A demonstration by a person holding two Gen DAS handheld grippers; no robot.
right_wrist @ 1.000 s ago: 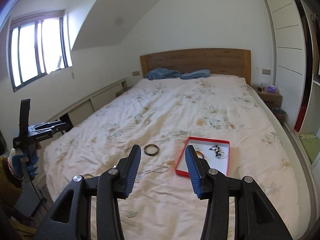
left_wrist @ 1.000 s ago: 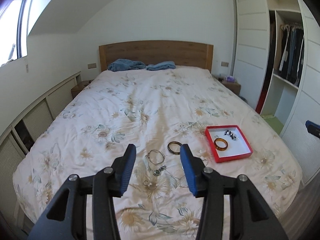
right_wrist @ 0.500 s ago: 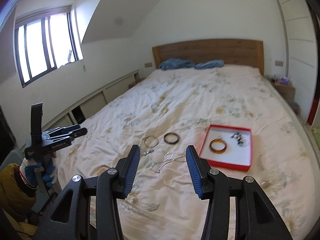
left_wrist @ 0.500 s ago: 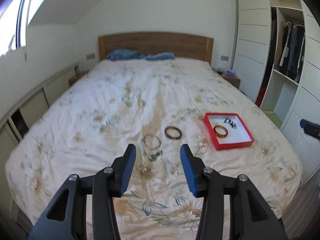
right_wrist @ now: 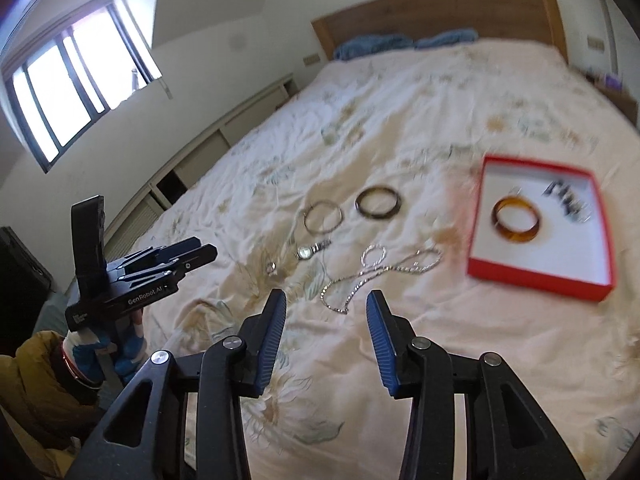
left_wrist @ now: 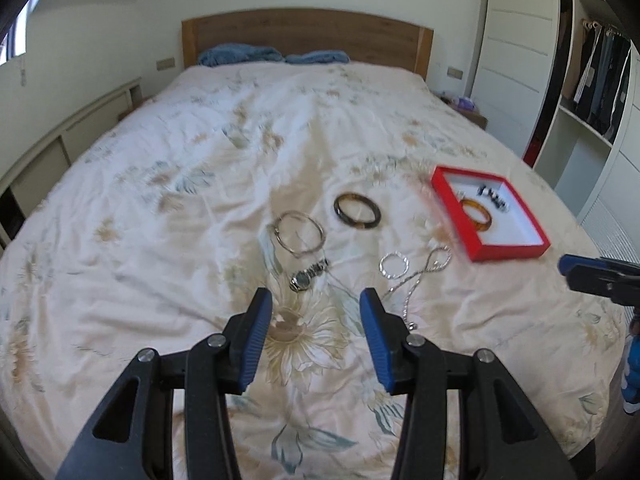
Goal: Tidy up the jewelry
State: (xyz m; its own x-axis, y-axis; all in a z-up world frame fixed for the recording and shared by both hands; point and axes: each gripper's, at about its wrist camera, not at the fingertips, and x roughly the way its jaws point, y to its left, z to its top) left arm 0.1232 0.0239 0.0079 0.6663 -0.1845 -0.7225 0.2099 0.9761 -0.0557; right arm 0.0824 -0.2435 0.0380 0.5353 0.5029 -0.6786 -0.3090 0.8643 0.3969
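Lying loose beside the red tray point(left_wrist: 508, 249): watch point(left_wrist: 308, 276), bangles, chain point(right_wrist: 380, 270)

A floral-quilted bed point(left_wrist: 168, 208) carries loose bracelets point(left_wrist: 357, 210), a watch point(left_wrist: 308, 276), a chain point(right_wrist: 372, 272) and a red tray point(left_wrist: 516, 246).

Both grippers have come down toward the bed point(left_wrist: 168, 184) and tipped further downward since a second ago; the loose jewelry now sits high and large in both views, with far less wall and ceiling in frame. Left gripper point(left_wrist: 316, 322) now hangs over the flower print just short of the watch point(left_wrist: 308, 276), jaws apart with nothing between them. Right gripper point(right_wrist: 326, 330) has closed in on the silver chain point(right_wrist: 380, 272), which now lies just ahead of its fingertips, jaws closing on nothing.
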